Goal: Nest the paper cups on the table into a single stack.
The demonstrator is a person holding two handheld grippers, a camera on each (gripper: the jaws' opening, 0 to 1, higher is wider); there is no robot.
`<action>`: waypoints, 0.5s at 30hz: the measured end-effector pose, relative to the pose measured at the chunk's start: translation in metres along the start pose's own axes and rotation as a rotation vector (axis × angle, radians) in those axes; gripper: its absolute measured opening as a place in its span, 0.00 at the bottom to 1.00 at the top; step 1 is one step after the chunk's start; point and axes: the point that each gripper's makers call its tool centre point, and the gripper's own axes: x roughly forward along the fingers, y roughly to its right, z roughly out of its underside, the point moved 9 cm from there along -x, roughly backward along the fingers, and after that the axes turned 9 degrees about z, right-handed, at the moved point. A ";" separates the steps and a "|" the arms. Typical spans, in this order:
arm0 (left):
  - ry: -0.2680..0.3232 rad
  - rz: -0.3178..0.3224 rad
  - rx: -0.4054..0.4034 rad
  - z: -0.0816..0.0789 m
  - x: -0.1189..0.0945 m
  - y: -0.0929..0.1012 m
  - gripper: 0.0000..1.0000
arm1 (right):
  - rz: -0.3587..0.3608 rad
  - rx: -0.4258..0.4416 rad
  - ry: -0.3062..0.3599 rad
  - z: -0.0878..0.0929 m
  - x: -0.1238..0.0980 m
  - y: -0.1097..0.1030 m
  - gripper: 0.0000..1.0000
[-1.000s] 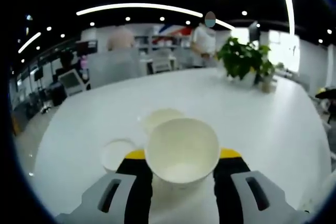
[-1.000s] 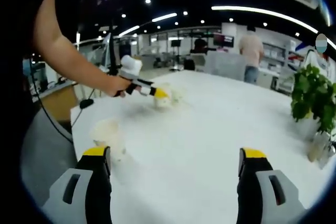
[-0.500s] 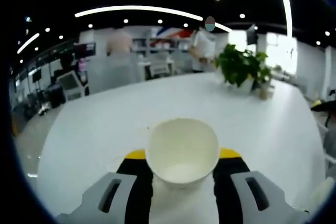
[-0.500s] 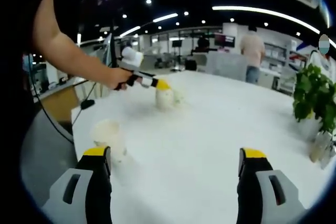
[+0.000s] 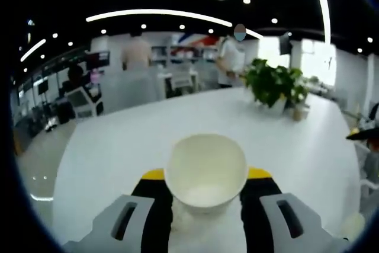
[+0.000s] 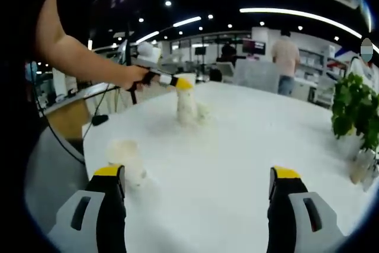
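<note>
A white paper cup (image 5: 205, 170) sits between the yellow-tipped jaws of my left gripper (image 5: 206, 176), which is shut on it, mouth toward the camera. In the right gripper view, the left gripper (image 6: 179, 82) comes in from the left in a person's hand. It holds that cup just above an upright white cup (image 6: 188, 108) on the white table (image 6: 237, 146). A smaller pale cup (image 6: 204, 111) sits beside it. One more paper cup (image 6: 125, 158) stands close to the left jaw of my right gripper (image 6: 198, 185), which is open and holds nothing.
A potted green plant (image 6: 354, 114) stands at the table's right edge, also seen as the plant (image 5: 273, 81) at the far side. The person's bare arm (image 6: 71, 57) reaches in from the left. People and office desks lie beyond the table.
The left gripper has risen with its cup, so the two cups on the table have dropped out of its view. The right gripper has stayed in place.
</note>
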 end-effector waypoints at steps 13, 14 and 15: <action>0.018 0.045 -0.010 -0.020 -0.013 0.002 0.43 | -0.009 -0.001 0.005 0.000 0.001 -0.002 1.00; 0.018 0.046 -0.009 -0.020 -0.013 0.003 0.43 | -0.009 -0.001 0.005 -0.001 0.001 -0.002 1.00; 0.020 0.049 -0.006 -0.021 -0.014 0.004 0.42 | -0.009 -0.002 0.006 -0.001 0.001 -0.002 1.00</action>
